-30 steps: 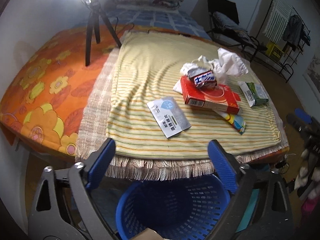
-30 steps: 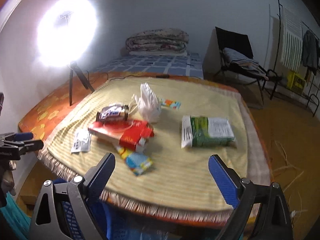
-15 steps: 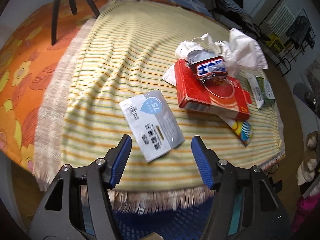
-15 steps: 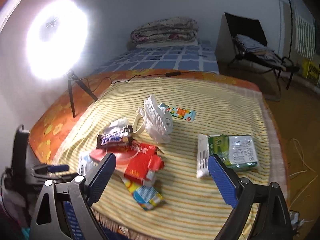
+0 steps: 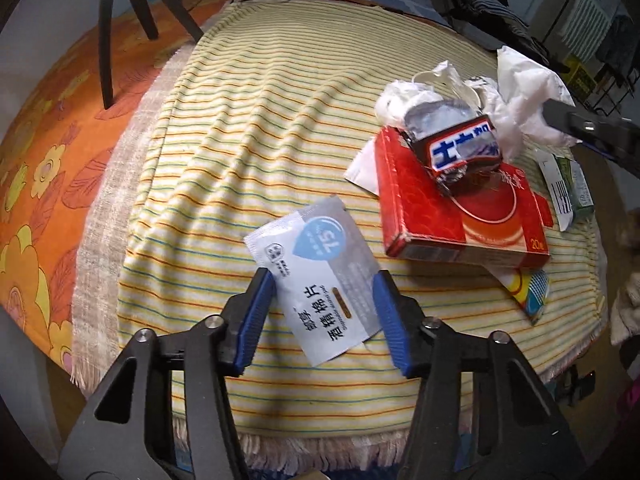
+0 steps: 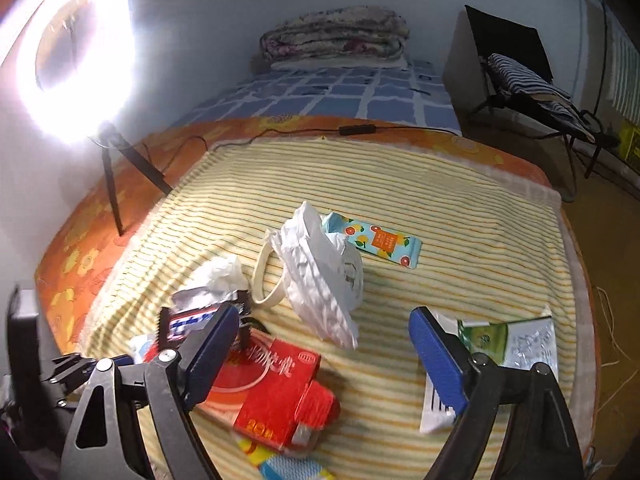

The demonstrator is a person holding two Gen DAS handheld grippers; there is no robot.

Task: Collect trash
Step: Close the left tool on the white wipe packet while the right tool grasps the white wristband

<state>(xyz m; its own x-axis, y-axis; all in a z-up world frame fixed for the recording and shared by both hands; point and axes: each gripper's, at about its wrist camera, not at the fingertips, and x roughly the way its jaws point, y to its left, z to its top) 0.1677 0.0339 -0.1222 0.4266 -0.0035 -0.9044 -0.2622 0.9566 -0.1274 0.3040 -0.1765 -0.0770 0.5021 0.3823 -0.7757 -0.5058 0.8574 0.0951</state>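
Observation:
My left gripper (image 5: 325,316) is open, its blue pads on either side of a white alcohol-wipe sachet (image 5: 320,276) lying on the striped blanket (image 5: 248,128). Right of it lies a red box (image 5: 460,204) with a candy-bar wrapper (image 5: 464,148) on top, crumpled white plastic (image 5: 524,84) behind, and a yellow-blue wrapper (image 5: 528,288) under the box. My right gripper (image 6: 324,344) is open above the red box (image 6: 276,388) and white bag (image 6: 324,276). A green-white packet (image 6: 504,344) lies behind its right finger. An orange-print carton (image 6: 380,240) lies further back.
A ring light (image 6: 76,52) on a tripod (image 5: 120,12) stands on the orange flowered bedding (image 5: 44,152) at the left. A tape roll (image 6: 268,276) lies by the bag. A folded quilt (image 6: 336,36) sits at the far end. A chair with clothes (image 6: 524,76) stands right.
My left gripper has come forward and down over the blanket until its pads flank the wipe sachet; the blue basket dropped out of view. My right gripper moved closer over the trash pile.

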